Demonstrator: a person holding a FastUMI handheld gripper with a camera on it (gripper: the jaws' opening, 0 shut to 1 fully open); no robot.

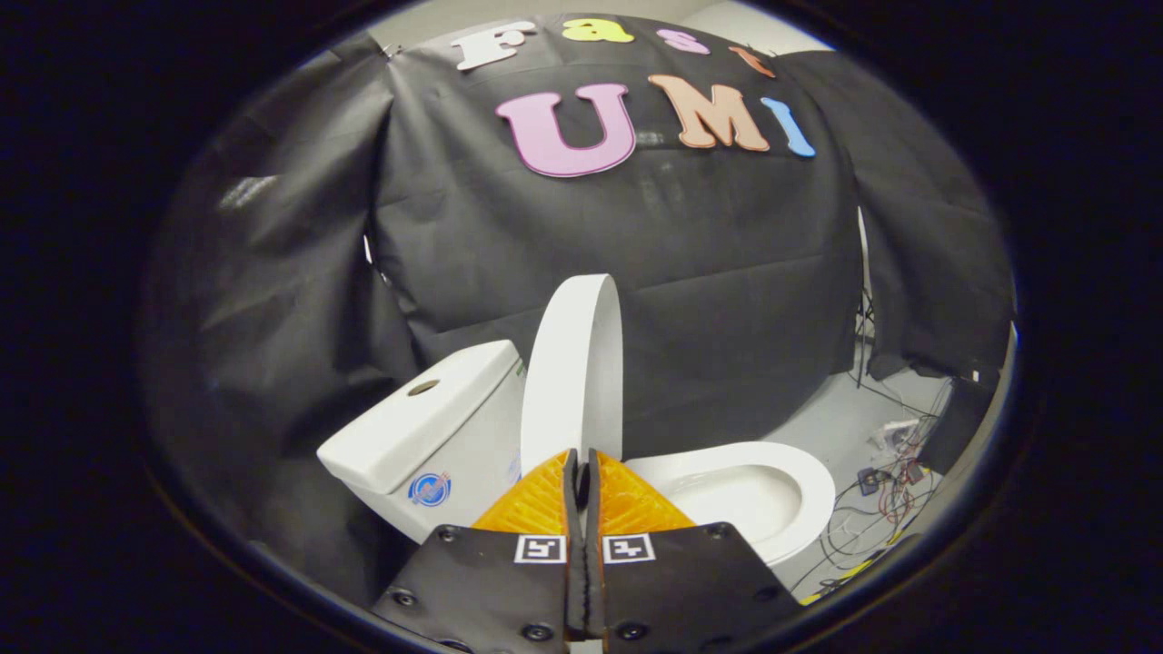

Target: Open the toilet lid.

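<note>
Your gripper (581, 465) has its two fingers pressed together with nothing between them, their tips just in front of the base of the one raised toilet lid (574, 368), which stands upright and edge-on directly beyond them. To the lid's left sits one white cistern (427, 427) with a single round button on top, and to its right the one open toilet bowl (759, 490); farther right, a tangle of cables (886, 481) lies on the pale floor (831, 422).
</note>
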